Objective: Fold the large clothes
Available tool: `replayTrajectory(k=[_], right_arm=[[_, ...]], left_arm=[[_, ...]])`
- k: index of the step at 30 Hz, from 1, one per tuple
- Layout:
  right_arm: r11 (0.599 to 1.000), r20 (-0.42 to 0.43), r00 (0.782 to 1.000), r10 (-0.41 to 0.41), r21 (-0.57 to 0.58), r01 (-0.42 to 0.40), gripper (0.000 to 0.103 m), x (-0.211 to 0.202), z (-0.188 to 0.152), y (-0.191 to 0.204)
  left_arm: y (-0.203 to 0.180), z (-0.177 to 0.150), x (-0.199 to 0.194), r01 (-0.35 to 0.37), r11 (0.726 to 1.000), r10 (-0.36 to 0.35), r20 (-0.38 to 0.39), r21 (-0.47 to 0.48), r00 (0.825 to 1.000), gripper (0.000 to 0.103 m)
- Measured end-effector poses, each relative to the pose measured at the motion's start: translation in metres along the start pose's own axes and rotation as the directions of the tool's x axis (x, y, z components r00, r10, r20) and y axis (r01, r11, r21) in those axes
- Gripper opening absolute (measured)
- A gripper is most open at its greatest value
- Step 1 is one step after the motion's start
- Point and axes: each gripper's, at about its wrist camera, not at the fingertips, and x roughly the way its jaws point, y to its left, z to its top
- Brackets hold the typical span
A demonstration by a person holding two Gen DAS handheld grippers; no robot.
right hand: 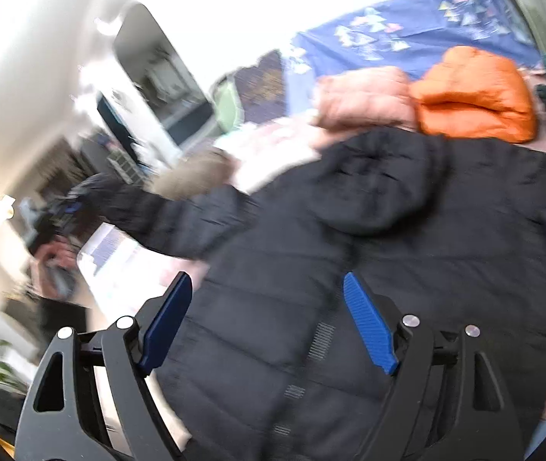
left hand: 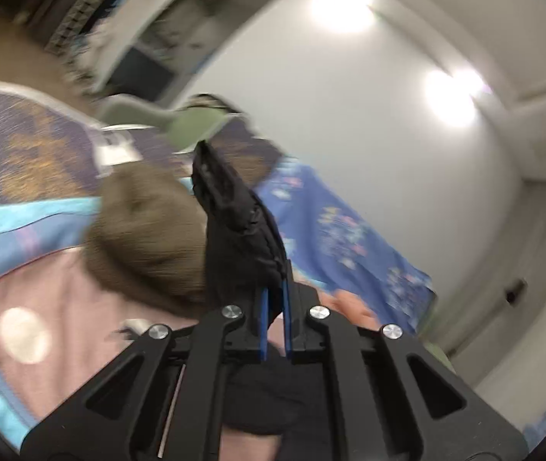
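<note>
Left claw (left hand: 275, 307) is pinching the sleeve end (left hand: 230, 207) of the black puffer jacket (right hand: 369, 269), lifted off to my left. My right claw (right hand: 269, 322) hangs spread over the jacket's body on the bed (right hand: 273, 142); the sleeve runs leftward, so I judge the left arm folds it inward.

Motion blur smears both views. The black jacket (right hand: 369, 249) runs past the right wrist frame's lower edge. The left gripper (left hand: 275, 288) fingertips are hidden by gripped black fabric.
</note>
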Motion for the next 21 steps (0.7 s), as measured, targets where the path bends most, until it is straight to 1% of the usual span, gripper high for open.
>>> replayTrajectory(k=[2, 3, 4, 5, 6, 7, 8, 9, 10, 11, 13, 14, 15, 16, 17, 18, 19, 21], right_arm=[[0.995, 0.010, 0.995, 0.094, 0.014, -0.094, 0.082, 0.001, 0.010, 0.012], [0.989, 0.018, 0.989, 0.149, 0.020, -0.150, 0.082, 0.001, 0.017, 0.019], [0.980, 0.029, 0.980, 0.194, 0.026, -0.195, 0.082, 0.001, 0.024, 0.025], [0.974, 0.038, 0.974, 0.223, 0.030, -0.224, 0.082, 0.001, 0.028, 0.029], [0.961, 0.055, 0.962, 0.269, 0.045, -0.272, 0.082, 0.001, 0.035, 0.034], [0.953, 0.066, 0.954, 0.294, 0.058, -0.297, 0.082, 0.000, 0.040, 0.034], [0.948, 0.077, 0.949, 0.306, 0.067, -0.312, 0.082, -0.002, 0.044, 0.034], [0.946, 0.100, 0.947, 0.307, 0.083, -0.315, 0.086, -0.003, 0.048, 0.031], [0.946, 0.123, 0.948, 0.294, 0.102, -0.306, 0.089, -0.005, 0.050, 0.025], [0.946, 0.143, 0.949, 0.282, 0.125, -0.300, 0.090, -0.006, 0.050, 0.018], [0.928, 0.160, 0.948, 0.275, 0.214, -0.305, 0.090, 0.000, 0.045, -0.006], [0.915, 0.155, 0.950, 0.272, 0.262, -0.305, 0.090, 0.005, 0.041, -0.019], [0.896, 0.140, 0.954, 0.264, 0.330, -0.297, 0.090, 0.013, 0.035, -0.036], [0.883, 0.121, 0.961, 0.249, 0.379, -0.277, 0.090, 0.018, 0.029, -0.049], [0.868, 0.082, 0.974, 0.209, 0.443, -0.224, 0.090, 0.026, 0.020, -0.066], [0.861, 0.060, 0.981, 0.184, 0.472, -0.190, 0.090, 0.026, 0.014, -0.077], [0.857, 0.030, 0.989, 0.141, 0.496, -0.138, 0.090, 0.028, 0.006, -0.087], [0.857, 0.000, 0.994, 0.105, 0.508, -0.091, 0.090, 0.027, -0.004, -0.097]], left_arm=[[-0.041, -0.010, 0.010, 0.089, 0.994, -0.087, -0.039, 0.057, 0.995, 0.005], [-0.060, -0.018, 0.016, 0.131, 0.988, -0.126, -0.062, 0.080, 0.990, 0.005], [-0.084, -0.029, 0.025, 0.185, 0.977, -0.175, -0.101, 0.106, 0.979, 0.005], [-0.099, -0.038, 0.031, 0.220, 0.968, -0.204, -0.130, 0.120, 0.970, 0.005], [-0.117, -0.051, 0.039, 0.266, 0.955, -0.243, -0.169, 0.130, 0.955, 0.005], [-0.135, -0.067, 0.048, 0.305, 0.942, -0.272, -0.212, 0.143, 0.939, 0.005], [-0.146, -0.080, 0.056, 0.329, 0.932, -0.287, -0.244, 0.154, 0.926, 0.005], [-0.161, -0.100, 0.067, 0.359, 0.919, -0.302, -0.296, 0.162, 0.906, 0.005], [-0.172, -0.122, 0.078, 0.389, 0.908, -0.315, -0.353, 0.159, 0.881, 0.005], [-0.179, -0.140, 0.087, 0.409, 0.899, -0.324, -0.394, 0.154, 0.860, 0.005], [-0.191, -0.185, 0.105, 0.446, 0.882, -0.326, -0.489, 0.150, 0.809, 0.005], [-0.195, -0.211, 0.115, 0.459, 0.877, -0.320, -0.539, 0.143, 0.779, 0.005], [-0.199, -0.235, 0.122, 0.467, 0.874, -0.310, -0.583, 0.137, 0.752, 0.005], [-0.201, -0.265, 0.128, 0.472, 0.871, -0.291, -0.633, 0.135, 0.718, 0.005], [-0.206, -0.283, 0.132, 0.476, 0.869, -0.276, -0.662, 0.138, 0.696, 0.005], [-0.206, -0.303, 0.135, 0.478, 0.866, -0.257, -0.693, 0.144, 0.673, 0.005], [-0.207, -0.325, 0.137, 0.481, 0.863, -0.232, -0.727, 0.152, 0.646, 0.005], [-0.208, -0.348, 0.140, 0.484, 0.857, -0.191, -0.761, 0.179, 0.620, 0.005]])
